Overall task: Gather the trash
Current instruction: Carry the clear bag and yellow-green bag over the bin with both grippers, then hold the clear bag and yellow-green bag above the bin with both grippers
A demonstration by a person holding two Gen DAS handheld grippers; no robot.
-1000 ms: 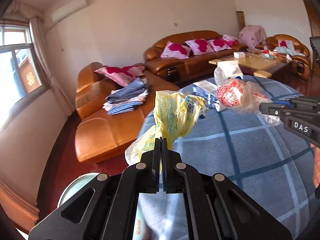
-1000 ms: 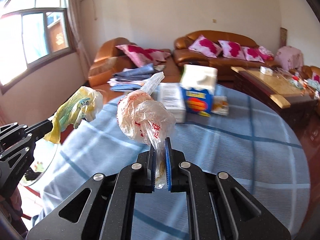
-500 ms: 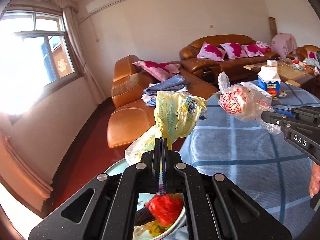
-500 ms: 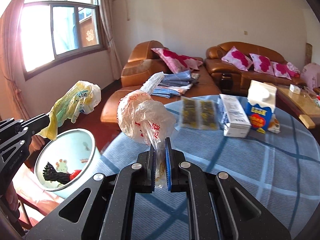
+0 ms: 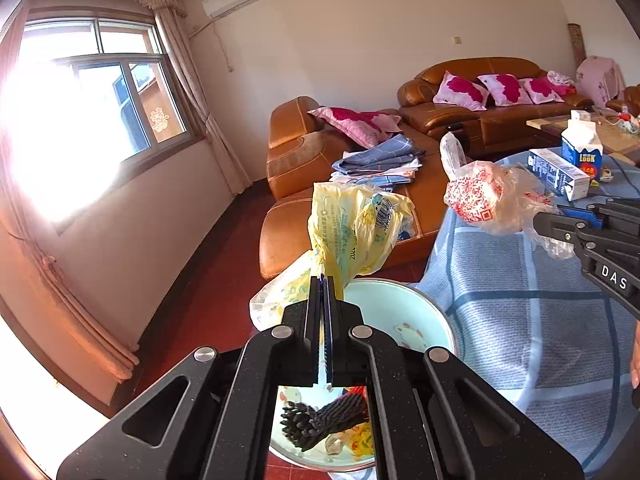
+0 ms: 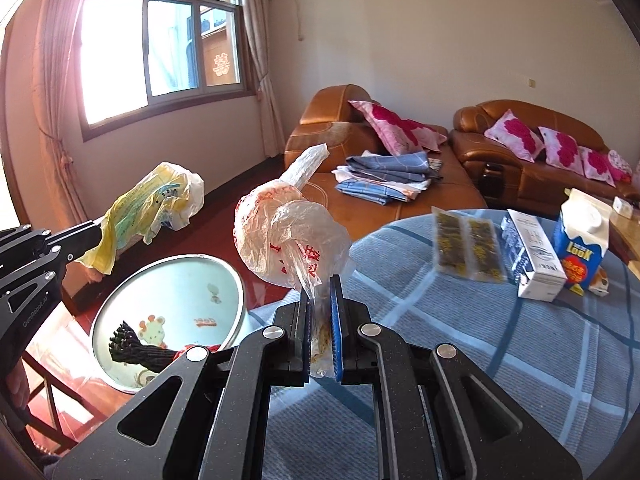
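Left tool: the black two-finger left tool (image 5: pixel 323 280) fills the lower centre of the left wrist view, its jaws pressed together on a crumpled yellow printed plastic bag (image 5: pixel 354 228), which stands up above the fingertips at mid-frame.
Right tool: the black right tool (image 6: pixel 320 280), lower centre of the right wrist view, is clamped narrowly on the twisted tail of a knotted clear plastic bag with red print (image 6: pixel 286 236); the bag bulges up and left of the fingertips.
Bin: a round pale-blue trash bin with a cartoon-printed inside (image 6: pixel 176 292) sits at the lower left of the right wrist view, just beside the table edge, with a dark ribbed object and something red in it.
Table: a round table under a blue-and-white checked cloth (image 6: pixel 500 340) takes up the right half of that view.
On the table: a blue-and-white gable-top carton (image 6: pixel 582 244), a white rectangular box (image 6: pixel 534 256) touching it, and twin clear sachets with dark contents (image 6: pixel 468 250), blurred, at the upper right.
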